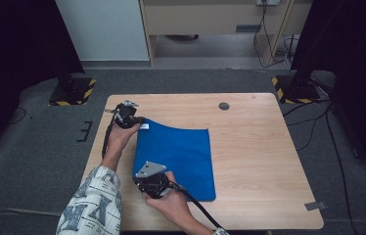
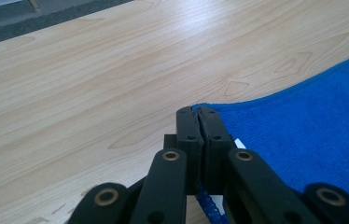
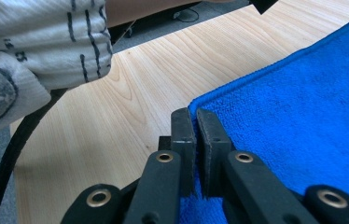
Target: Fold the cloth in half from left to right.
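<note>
Tongs on the left pinch the far left corner of the blue cloth, which lies spread left of centre on the wooden bench. Nearer, the right tongs clamp its near left corner.

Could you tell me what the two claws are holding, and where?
Both hold the blue cloth: left claw pinches its far left corner, right claw its near left corner.

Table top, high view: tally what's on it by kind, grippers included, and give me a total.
Blue cloth: 1
Left gripper and right gripper, each with jaws shut on a cloth corner: 2
White tag on the cloth: 1
Total: 4
</note>
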Motion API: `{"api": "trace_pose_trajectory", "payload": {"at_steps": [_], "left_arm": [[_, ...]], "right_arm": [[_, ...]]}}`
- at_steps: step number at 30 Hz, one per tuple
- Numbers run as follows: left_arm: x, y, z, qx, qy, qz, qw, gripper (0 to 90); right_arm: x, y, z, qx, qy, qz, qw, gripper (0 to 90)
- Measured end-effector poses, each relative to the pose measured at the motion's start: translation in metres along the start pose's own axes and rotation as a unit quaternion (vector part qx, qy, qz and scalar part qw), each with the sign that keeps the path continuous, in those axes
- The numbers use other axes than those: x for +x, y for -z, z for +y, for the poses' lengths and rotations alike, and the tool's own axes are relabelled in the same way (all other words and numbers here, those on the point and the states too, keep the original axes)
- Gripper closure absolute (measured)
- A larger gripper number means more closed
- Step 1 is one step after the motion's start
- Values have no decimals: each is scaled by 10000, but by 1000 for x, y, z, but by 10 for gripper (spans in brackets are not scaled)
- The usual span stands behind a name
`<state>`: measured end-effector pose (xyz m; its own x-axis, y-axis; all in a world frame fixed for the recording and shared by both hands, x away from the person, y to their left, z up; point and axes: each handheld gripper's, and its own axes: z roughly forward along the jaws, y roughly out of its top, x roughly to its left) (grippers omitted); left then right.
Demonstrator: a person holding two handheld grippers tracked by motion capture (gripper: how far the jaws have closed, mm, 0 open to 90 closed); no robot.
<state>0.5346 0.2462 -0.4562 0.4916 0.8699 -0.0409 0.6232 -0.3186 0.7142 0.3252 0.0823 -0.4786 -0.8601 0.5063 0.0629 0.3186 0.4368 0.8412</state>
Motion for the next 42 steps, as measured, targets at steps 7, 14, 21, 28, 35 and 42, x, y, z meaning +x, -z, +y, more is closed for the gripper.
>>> {"api": "trace_pose_trajectory", "payload": {"at_steps": [7,14,21,28,35,42], "left_arm": [[9,9,-2,2,10,45,10000,882],[15,16,-4,-25,12,72,10000,882],[15,19,-4,-94,71,46,9999,882],[1,10,4,-138,52,-86,9999,882],[-19,0,12,-236,96,-327,9991,881],[-45,-7,24,-251,-71,-403,9988,880]], "right_arm": [[5,-5,5,-43,27,18,10000,867],[11,-10,13,-97,29,49,9999,868],[11,-10,14,-100,0,65,9999,867],[5,1,10,-120,-8,-1,9999,867],[-3,18,1,-117,-40,-82,9999,867],[-17,43,-18,-140,-177,-224,9995,867]]}}
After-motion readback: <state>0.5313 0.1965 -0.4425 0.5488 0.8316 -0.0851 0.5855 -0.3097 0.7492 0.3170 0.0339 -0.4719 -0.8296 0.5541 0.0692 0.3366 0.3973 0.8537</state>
